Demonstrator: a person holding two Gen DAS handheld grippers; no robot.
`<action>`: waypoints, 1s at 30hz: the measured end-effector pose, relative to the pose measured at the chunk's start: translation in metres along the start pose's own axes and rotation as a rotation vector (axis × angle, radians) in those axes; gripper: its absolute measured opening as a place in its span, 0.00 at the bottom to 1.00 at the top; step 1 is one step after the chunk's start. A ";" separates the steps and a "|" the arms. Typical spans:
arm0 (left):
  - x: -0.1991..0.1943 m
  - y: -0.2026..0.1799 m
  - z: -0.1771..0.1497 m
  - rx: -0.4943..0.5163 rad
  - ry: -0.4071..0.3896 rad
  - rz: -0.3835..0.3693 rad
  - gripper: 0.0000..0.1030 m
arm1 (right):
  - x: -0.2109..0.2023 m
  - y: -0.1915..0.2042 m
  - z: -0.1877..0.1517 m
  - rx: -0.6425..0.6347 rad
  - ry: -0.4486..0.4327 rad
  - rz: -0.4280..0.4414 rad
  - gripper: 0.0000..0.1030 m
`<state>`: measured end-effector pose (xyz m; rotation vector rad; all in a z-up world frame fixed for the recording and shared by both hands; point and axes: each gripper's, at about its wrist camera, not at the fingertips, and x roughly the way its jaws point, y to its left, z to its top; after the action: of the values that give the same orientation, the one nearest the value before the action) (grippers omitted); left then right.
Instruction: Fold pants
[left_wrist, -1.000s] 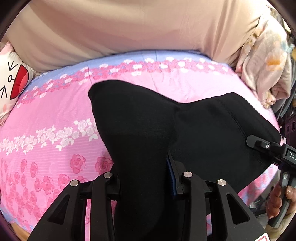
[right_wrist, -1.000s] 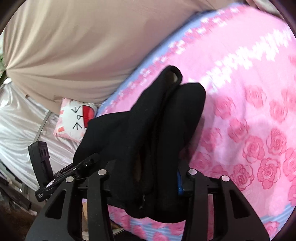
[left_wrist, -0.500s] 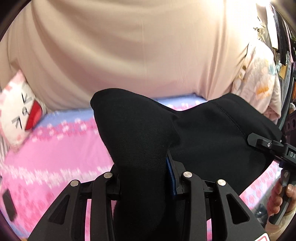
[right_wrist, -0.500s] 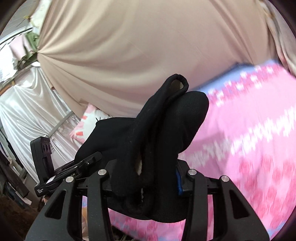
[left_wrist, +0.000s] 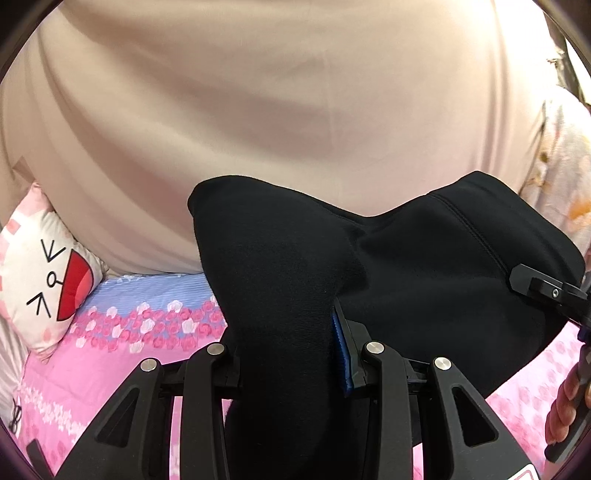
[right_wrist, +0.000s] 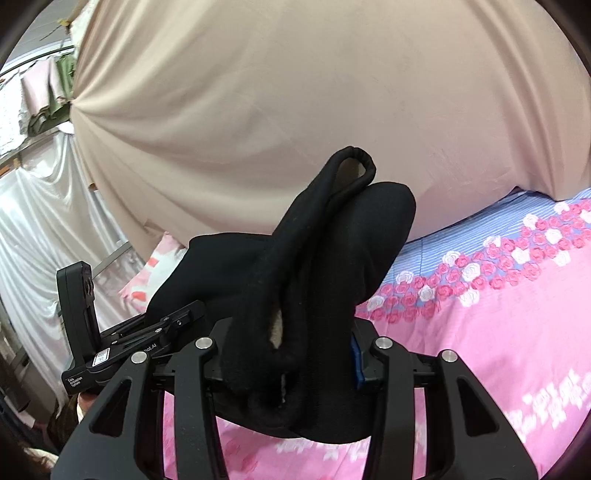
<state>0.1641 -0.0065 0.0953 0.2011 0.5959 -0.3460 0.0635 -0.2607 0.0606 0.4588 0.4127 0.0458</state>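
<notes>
While both grippers clamp them, black pants (left_wrist: 424, 280) hang above the bed (left_wrist: 122, 354).

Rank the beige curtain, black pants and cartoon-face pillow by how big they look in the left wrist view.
1. beige curtain
2. black pants, though nearness to the camera inflates them
3. cartoon-face pillow

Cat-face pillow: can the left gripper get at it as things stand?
Probably not: the left gripper is shut on the black pants, which it would have to drop first. The cat-face pillow itself lies uncovered.
</notes>
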 end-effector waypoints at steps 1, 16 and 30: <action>0.014 0.003 0.002 0.002 0.013 0.002 0.31 | 0.007 -0.005 0.000 0.006 0.002 -0.003 0.41; 0.154 0.003 -0.012 0.024 0.183 -0.038 0.31 | 0.102 -0.093 -0.026 0.125 0.113 -0.106 0.41; 0.203 0.013 -0.037 0.012 0.236 -0.052 0.32 | 0.134 -0.133 -0.053 0.174 0.182 -0.140 0.41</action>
<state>0.3072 -0.0369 -0.0514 0.2397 0.8329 -0.3791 0.1590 -0.3401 -0.0920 0.5988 0.6301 -0.0853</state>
